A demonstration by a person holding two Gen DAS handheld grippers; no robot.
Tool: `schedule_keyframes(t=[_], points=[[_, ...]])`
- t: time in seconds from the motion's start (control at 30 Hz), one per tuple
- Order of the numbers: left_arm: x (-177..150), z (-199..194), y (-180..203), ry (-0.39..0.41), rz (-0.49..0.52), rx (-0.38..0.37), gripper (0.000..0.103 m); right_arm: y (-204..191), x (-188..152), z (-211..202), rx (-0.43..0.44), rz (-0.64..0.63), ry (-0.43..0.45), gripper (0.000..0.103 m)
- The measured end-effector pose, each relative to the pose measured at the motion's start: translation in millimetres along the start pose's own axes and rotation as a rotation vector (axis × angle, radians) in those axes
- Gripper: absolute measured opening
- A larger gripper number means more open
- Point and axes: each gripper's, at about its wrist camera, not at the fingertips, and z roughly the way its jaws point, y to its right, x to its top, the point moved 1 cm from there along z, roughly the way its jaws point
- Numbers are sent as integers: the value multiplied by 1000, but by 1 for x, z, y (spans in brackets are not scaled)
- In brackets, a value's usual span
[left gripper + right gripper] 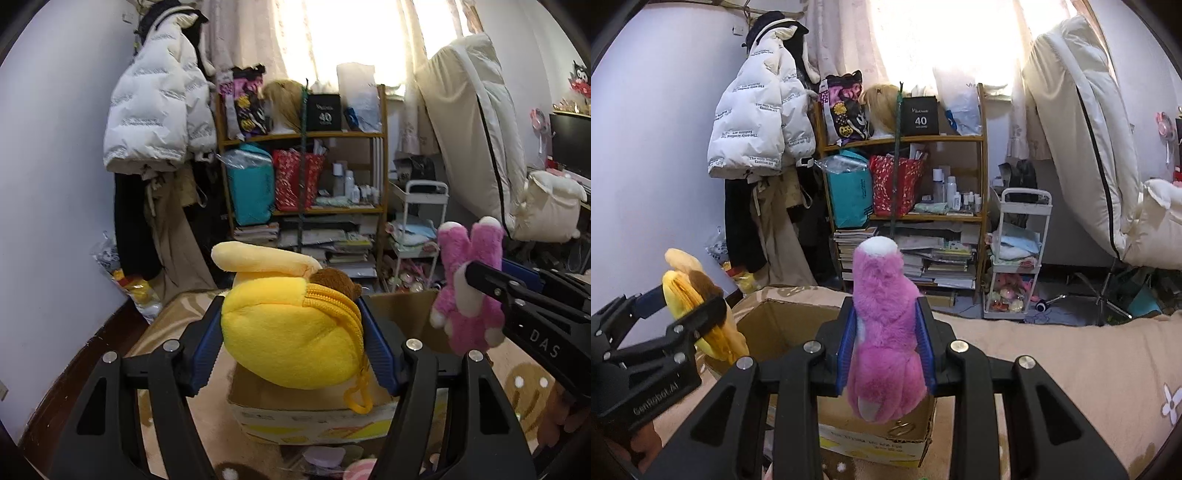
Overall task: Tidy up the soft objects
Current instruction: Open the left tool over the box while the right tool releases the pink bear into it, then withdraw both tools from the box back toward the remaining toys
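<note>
Gripping 1 plush toy each, the 2 tools hang above an open cardboard box [783,325] that sits on a beige patterned blanket [1071,354]. The left tool [291,343] is clamped across the round body of a yellow plush pouch [291,332], its blue pads [205,350] pressing the sides so the zipper faces up and the yellow loop dangles toward the box. The right tool [886,350] is squeezed tight on a pink plush animal [882,332], pinching it at the waist with the white-tipped end pointing forward. Both toys sit over the box mouth, side by side but apart, probably so each can drop in without crowding the other. Letting go looks like the next step; the toys are light and should fall straight. Beyond the box stands a wooden shelf [905,214] crowded with bags, bottles and books, a white puffer jacket [757,122] hanging beside it.
</note>
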Motion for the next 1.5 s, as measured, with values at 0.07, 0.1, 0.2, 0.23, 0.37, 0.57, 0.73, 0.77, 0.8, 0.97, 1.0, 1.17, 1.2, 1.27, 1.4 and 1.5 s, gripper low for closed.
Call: schedule_keyframes(t=[0.07,0.1,0.2,0.23,0.37,0.57,0.73,0.77,0.8,0.97,1.0,1.17,1.2,1.27,1.4,1.5], points=[[-2,4,4,-25,4,-18,69,4,-2,2,11,24,-14,33],[-3,6,6,-33,9,-20,69,5,-2,3,20,38,-19,33],[-7,11,10,-56,13,-30,70,12,-4,5,39,88,-27,34],[-7,12,10,-61,9,-34,70,14,-4,5,41,102,-31,34],[-8,15,12,-72,10,-43,71,19,-7,8,42,136,-48,35],[-12,20,11,-106,22,-34,74,19,-10,14,21,131,-76,36],[-13,21,10,-114,20,-26,78,12,-12,18,14,91,-102,36],[-12,20,10,-111,23,-18,83,12,-13,19,9,84,-111,36],[-12,18,10,-104,25,-11,85,10,-15,20,6,75,-124,36],[-15,18,8,-117,48,7,87,8,-16,22,25,67,-153,40],[-16,18,7,-120,50,14,90,8,-16,21,26,67,-156,45],[-16,8,2,-120,48,38,94,8,-18,15,29,76,-158,59],[-17,5,1,-121,48,44,95,8,-18,14,22,72,-156,62],[-19,0,-1,-129,47,55,96,6,-19,11,4,58,-152,72],[-24,-10,-3,-149,49,61,100,2,-20,-4,4,40,-139,87],[-26,-21,2,-152,88,63,101,-2,-20,-15,-7,28,-131,96]])
